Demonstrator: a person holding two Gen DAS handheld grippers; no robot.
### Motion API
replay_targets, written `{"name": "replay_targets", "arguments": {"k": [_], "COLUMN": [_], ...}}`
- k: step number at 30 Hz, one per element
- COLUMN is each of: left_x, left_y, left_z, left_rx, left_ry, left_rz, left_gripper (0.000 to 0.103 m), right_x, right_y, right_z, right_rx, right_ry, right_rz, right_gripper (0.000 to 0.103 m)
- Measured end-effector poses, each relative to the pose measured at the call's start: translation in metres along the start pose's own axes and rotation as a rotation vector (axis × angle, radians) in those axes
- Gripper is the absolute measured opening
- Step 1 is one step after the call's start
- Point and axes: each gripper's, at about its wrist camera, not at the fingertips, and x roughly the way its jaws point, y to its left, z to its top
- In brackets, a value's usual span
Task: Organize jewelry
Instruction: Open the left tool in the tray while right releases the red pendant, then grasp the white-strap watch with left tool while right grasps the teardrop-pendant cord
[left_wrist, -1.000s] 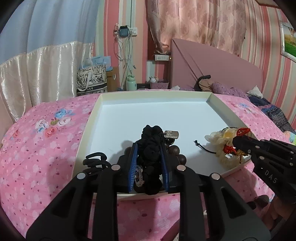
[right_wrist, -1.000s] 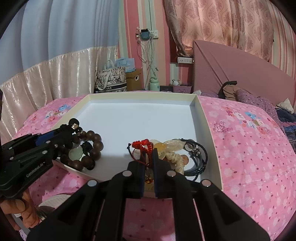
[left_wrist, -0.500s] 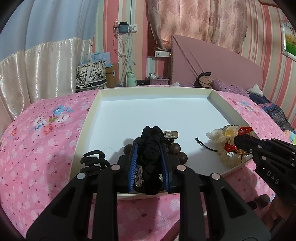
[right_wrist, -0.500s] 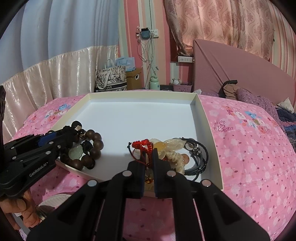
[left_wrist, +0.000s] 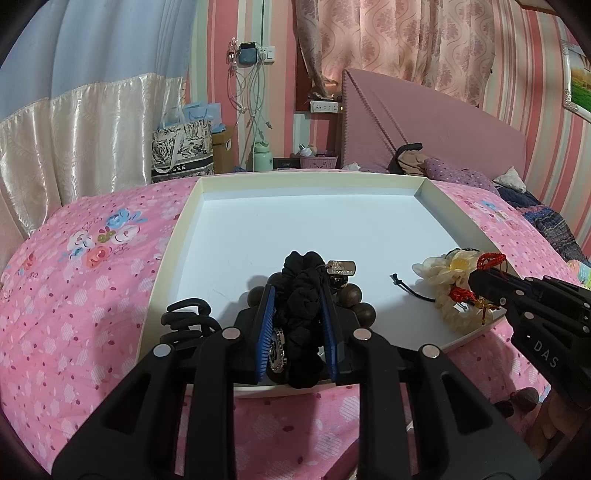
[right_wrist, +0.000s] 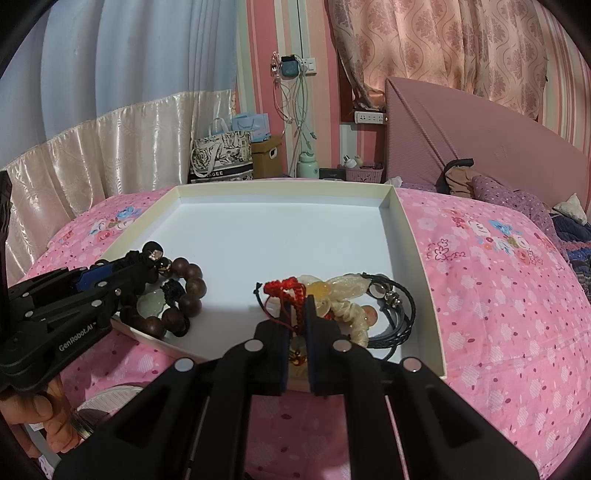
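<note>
A shallow white tray (left_wrist: 314, 221) (right_wrist: 280, 229) lies on the pink bed. My left gripper (left_wrist: 297, 295) (right_wrist: 142, 258) is shut on a black scrunchie (left_wrist: 301, 291) with a small metal tag (left_wrist: 341, 266), held over the tray's near edge above a brown wooden bead bracelet (right_wrist: 184, 291) with a pale green pendant (right_wrist: 151, 304). My right gripper (right_wrist: 297, 304) (left_wrist: 476, 277) is shut on a red knotted cord (right_wrist: 286, 290) (left_wrist: 489, 260). The cord lies by a cream scrunchie (right_wrist: 347, 295) (left_wrist: 443, 273) and black cord bracelets (right_wrist: 395, 314).
A black claw hair clip (left_wrist: 188, 317) rests on the tray's near left edge. The pink floral bedspread (right_wrist: 498, 295) surrounds the tray. A headboard (left_wrist: 424, 129), bags (left_wrist: 183, 153) and a bottle (left_wrist: 262, 157) stand beyond the bed.
Both grippers keep their holds and have hardly moved. The views have shifted very slightly.
</note>
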Motion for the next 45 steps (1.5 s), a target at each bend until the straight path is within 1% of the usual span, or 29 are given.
{"name": "replay_targets", "arguments": {"k": [2,3,4,5,6,7,8,9,10,12,13,16,45], "left_x": [0.000,0.000,-0.001,-0.001,-0.002,-0.003,-0.004,-0.005,-0.007,-0.009,-0.009,-0.009,-0.010], "left_y": [0.000,0.000,0.000,0.000,-0.001,-0.002,-0.003,-0.003,-0.003,-0.004,-0.003,-0.002,-0.001], "left_z": [0.000,0.000,-0.001,-0.001,-0.001,-0.002,-0.002,-0.003,-0.003,-0.004,-0.004,-0.004,-0.003], "left_rx": [0.000,0.000,-0.001,0.000,0.001,0.004,0.007,0.007,0.009,0.009,0.007,0.001,-0.010], "left_ry": [-0.001,-0.003,-0.006,-0.010,-0.012,-0.016,-0.023,-0.028,-0.037,-0.043,-0.045,-0.046,-0.048], "left_rz": [0.003,0.006,0.009,0.010,0.012,0.017,0.020,0.022,0.023,0.023,0.024,0.024,0.025], "left_gripper": [0.023,0.025,0.030,0.032,0.038,0.044,0.047,0.050,0.054,0.060,0.062,0.064,0.067], "right_x": [0.000,0.000,0.001,0.002,0.002,0.002,0.001,-0.001,-0.003,-0.006,-0.006,-0.006,-0.006], "right_y": [0.000,-0.001,0.000,0.000,0.000,0.000,0.000,0.000,0.001,-0.001,-0.002,-0.005,-0.005], "right_z": [0.000,0.000,-0.001,-0.002,-0.002,-0.002,-0.002,-0.003,-0.003,-0.003,-0.003,-0.002,-0.002], "right_rx": [0.000,-0.002,-0.004,-0.006,-0.008,-0.007,-0.006,-0.005,-0.003,0.006,0.011,0.023,0.036], "right_ry": [-0.004,-0.005,-0.006,-0.006,-0.007,-0.008,-0.014,-0.025,-0.033,-0.052,-0.049,-0.045,-0.047], "right_rz": [-0.006,-0.007,-0.007,-0.008,-0.010,-0.012,-0.019,-0.023,-0.026,-0.029,-0.027,-0.023,-0.025], "right_gripper": [0.007,0.007,0.007,0.007,0.008,0.010,0.016,0.040,0.061,0.061,0.061,0.061,0.061]}}
